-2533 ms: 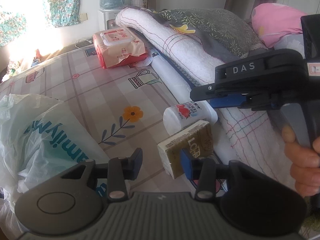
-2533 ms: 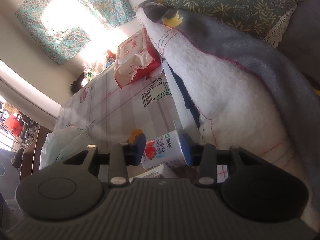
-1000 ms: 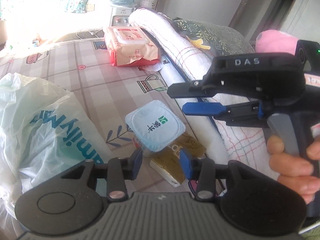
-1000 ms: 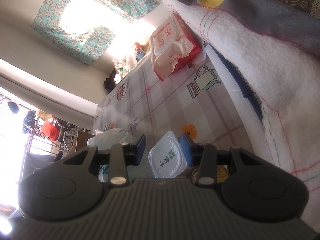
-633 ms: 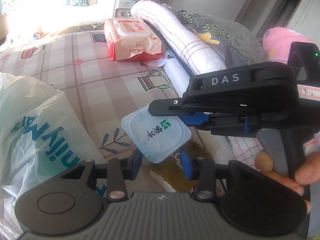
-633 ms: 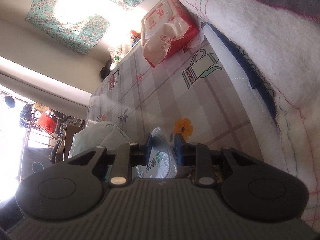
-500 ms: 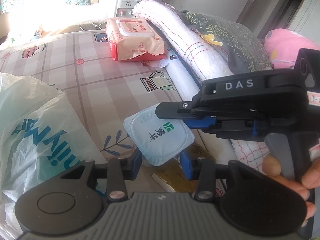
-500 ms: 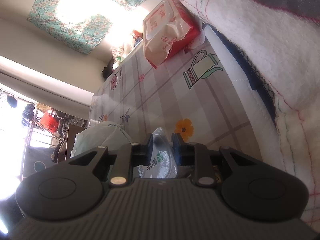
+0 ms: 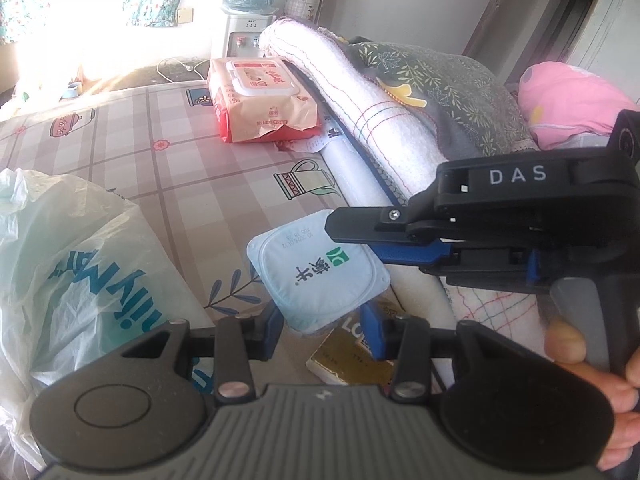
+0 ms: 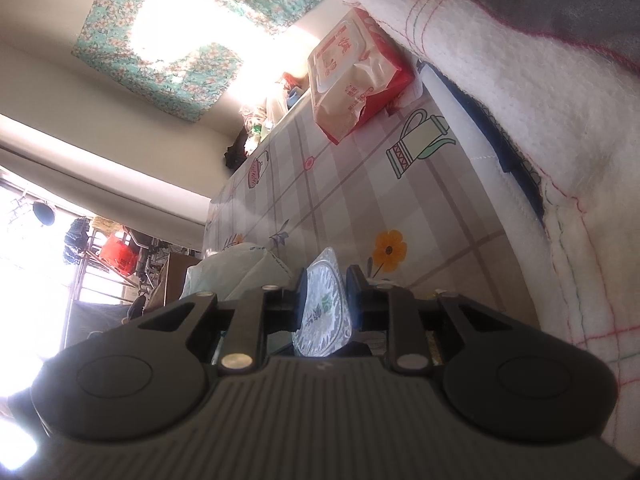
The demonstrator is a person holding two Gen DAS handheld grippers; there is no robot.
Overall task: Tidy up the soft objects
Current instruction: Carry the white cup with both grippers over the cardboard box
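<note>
A yogurt cup (image 9: 316,276) with a pale blue foil lid hangs in the air above the bed, gripped at its lid edge by my right gripper (image 9: 360,236), which comes in from the right. In the right wrist view the cup (image 10: 326,304) shows edge-on between the closed fingers of the right gripper (image 10: 327,298). My left gripper (image 9: 322,322) is open just below the cup, its fingers on either side of it. A brown tissue pack (image 9: 352,360) lies on the sheet under the cup.
A white plastic bag (image 9: 76,280) lies at the left. A red wet-wipes pack (image 9: 260,100) sits at the far side of the checked sheet (image 9: 168,168). Rolled white blanket (image 9: 360,108), leaf-print quilt (image 9: 440,76) and pink pillow (image 9: 572,100) line the right.
The right gripper took the yogurt cup off the sheet, lifted it, turned it lid-up and closed tighter on its lid edge. The left gripper moved up under the cup.
</note>
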